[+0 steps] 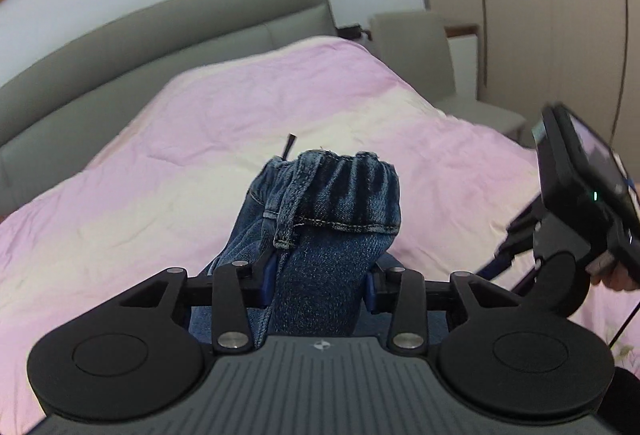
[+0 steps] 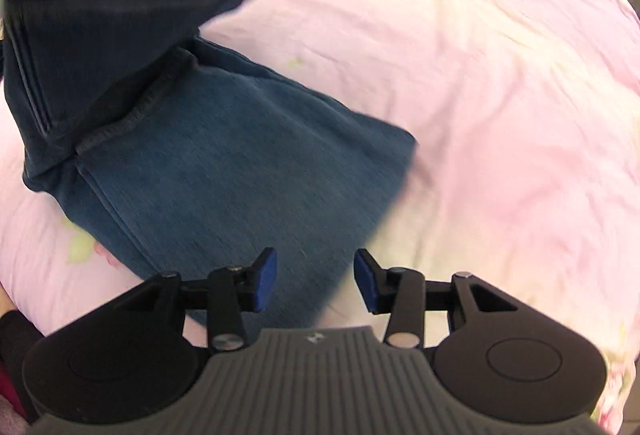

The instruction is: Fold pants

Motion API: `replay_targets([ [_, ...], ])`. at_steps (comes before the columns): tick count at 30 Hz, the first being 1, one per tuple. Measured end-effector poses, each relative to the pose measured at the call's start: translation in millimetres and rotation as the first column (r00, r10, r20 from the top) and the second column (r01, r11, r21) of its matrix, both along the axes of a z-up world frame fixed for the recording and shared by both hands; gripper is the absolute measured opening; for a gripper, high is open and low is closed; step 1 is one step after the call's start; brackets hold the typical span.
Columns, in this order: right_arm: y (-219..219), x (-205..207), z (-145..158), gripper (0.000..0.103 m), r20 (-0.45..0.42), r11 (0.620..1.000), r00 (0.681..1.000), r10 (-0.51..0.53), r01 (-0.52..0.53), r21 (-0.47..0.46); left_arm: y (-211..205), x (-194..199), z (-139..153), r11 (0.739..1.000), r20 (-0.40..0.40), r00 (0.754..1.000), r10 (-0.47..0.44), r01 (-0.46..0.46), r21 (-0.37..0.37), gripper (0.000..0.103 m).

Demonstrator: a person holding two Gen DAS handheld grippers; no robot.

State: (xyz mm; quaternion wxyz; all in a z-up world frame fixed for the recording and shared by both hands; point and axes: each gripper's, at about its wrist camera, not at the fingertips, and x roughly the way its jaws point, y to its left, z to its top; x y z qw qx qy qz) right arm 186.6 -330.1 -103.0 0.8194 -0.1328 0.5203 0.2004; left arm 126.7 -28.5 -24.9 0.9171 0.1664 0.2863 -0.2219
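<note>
Denim bunched in the left claw (image 1: 320, 283), clamped at the waistband, lifts the pants (image 2: 224, 163) off the bed (image 2: 500, 95) while the right claw (image 2: 316, 281) gapes empty over a leg, so keep tension and lay it flat.

Left wrist view: mounted just behind the left gripper (image 1: 320, 283), angled slightly down across the pink quilt (image 1: 200, 123) toward the grey headboard (image 1: 160, 35), denim close before the lens. Right wrist view: behind the right gripper (image 2: 316, 283), aimed steeply down, near the jeans (image 2: 224, 171). Shared: quilt and jeans.
</note>
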Motion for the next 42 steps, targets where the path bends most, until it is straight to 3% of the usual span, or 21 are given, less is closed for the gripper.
replay_targets([
  [3, -15.3, -8.6, -4.5, 0.040, -0.007, 1.000, 1.000, -0.025, 0.025, 0.000, -29.4, 2.6, -41.8, 0.997, -0.098, 0.994, -0.054, 0.058, 0.045, 0.044],
  [5, -22.1, -13.5, -6.9, 0.040, -0.014, 0.999, 0.999, -0.033, 0.033, -0.008, -41.1, 3.5, -68.6, 0.995, -0.119, 0.991, -0.065, 0.073, 0.067, 0.044],
  [10, -26.4, -19.4, -9.9, 0.040, -0.039, 0.999, 0.999, -0.025, 0.024, -0.032, -40.8, 6.5, -89.3, 0.993, -0.158, 0.983, -0.098, 0.108, 0.053, 0.053],
  [11, -25.5, -19.2, -8.9, 0.040, -0.043, 0.999, 0.999, -0.026, 0.025, -0.037, -32.9, 5.9, -87.8, 0.993, -0.161, 0.981, -0.109, 0.116, 0.035, 0.055],
  [14, -26.0, -15.9, -2.2, 0.041, -0.054, 0.999, 0.998, -0.040, 0.038, -0.038, -13.8, 3.1, -82.7, 0.987, -0.210, 0.965, -0.155, 0.142, -0.077, 0.083],
  [16, -28.4, -15.2, 3.4, 0.043, -0.052, 0.998, 0.997, -0.053, 0.052, -0.027, 1.4, 2.3, -74.1, 0.972, -0.253, 0.948, -0.191, 0.148, -0.183, 0.085],
  [18, -26.2, -15.0, 13.6, 0.044, -0.040, 0.998, 0.997, -0.064, 0.063, -0.009, 19.8, -3.5, -67.5, 0.969, -0.254, 0.950, -0.183, 0.132, -0.207, 0.085],
  [23, -20.9, -13.4, 47.2, 0.045, -0.029, 0.991, 0.995, -0.097, 0.099, 0.087, 83.5, -25.8, -62.2, 0.988, -0.194, 0.974, -0.117, 0.094, -0.122, 0.085],
  [26, -13.0, -5.2, 55.8, 0.046, -0.042, 0.978, 0.991, -0.129, 0.134, 0.159, 123.6, -36.9, -68.7, 0.999, -0.168, 0.985, -0.039, 0.040, 0.000, 0.086],
  [28, -6.7, 3.6, 54.6, 0.060, -0.050, 0.969, 0.986, -0.158, 0.165, 0.182, 147.9, -40.7, -79.6, 0.998, -0.181, 0.983, 0.013, -0.001, 0.062, 0.086],
  [31, -0.3, 22.6, 43.6, 0.066, -0.102, 0.948, 0.969, -0.224, 0.242, 0.210, 178.6, -46.6, -97.9, 0.994, -0.224, 0.971, 0.085, -0.068, 0.084, 0.086],
  [34, 0.9, 41.4, 28.5, 0.067, -0.168, 0.912, 0.940, -0.297, 0.332, 0.242, 196.3, -48.0, -113.5, 0.992, -0.275, 0.953, 0.126, -0.115, 0.057, 0.086],
  [36, -2.0, 53.1, 15.2, 0.067, -0.214, 0.884, 0.913, -0.348, 0.396, 0.250, 199.6, -47.6, -123.0, 0.990, -0.287, 0.947, 0.142, -0.132, 0.054, 0.085],
  [38, -7.6, 60.9, 3.7, 0.066, -0.267, 0.845, 0.881, -0.391, 0.458, 0.277, 203.7, -48.4, -128.3, 0.988, -0.304, 0.940, 0.153, -0.143, 0.054, 0.073],
  [39, -11.1, 63.1, -1.6, 0.054, -0.300, 0.817, 0.863, -0.406, 0.490, 0.303, 205.1, -47.0, -129.6, 0.987, -0.312, 0.936, 0.162, -0.154, 0.052, 0.059],
  [40, -14.1, 63.9, -3.9, 0.032, -0.340, 0.785, 0.847, -0.409, 0.516, 0.342, 207.4, -46.4, -129.8, 0.984, -0.314, 0.933, 0.176, -0.169, 0.050, 0.051],
  [41, -14.8, 63.1, -1.9, 0.031, -0.348, 0.765, 0.838, -0.420, 0.533, 0.361, 210.1, -45.9, -129.0, 0.983, -0.317, 0.931, 0.183, -0.178, 0.045, 0.046],
  [42, -11.9, 60.6, 5.7, 0.029, -0.322, 0.774, 0.851, -0.415, 0.516, 0.367, 213.4, -45.2, -127.8, 0.982, -0.325, 0.927, 0.186, -0.186, 0.031, 0.043],
])
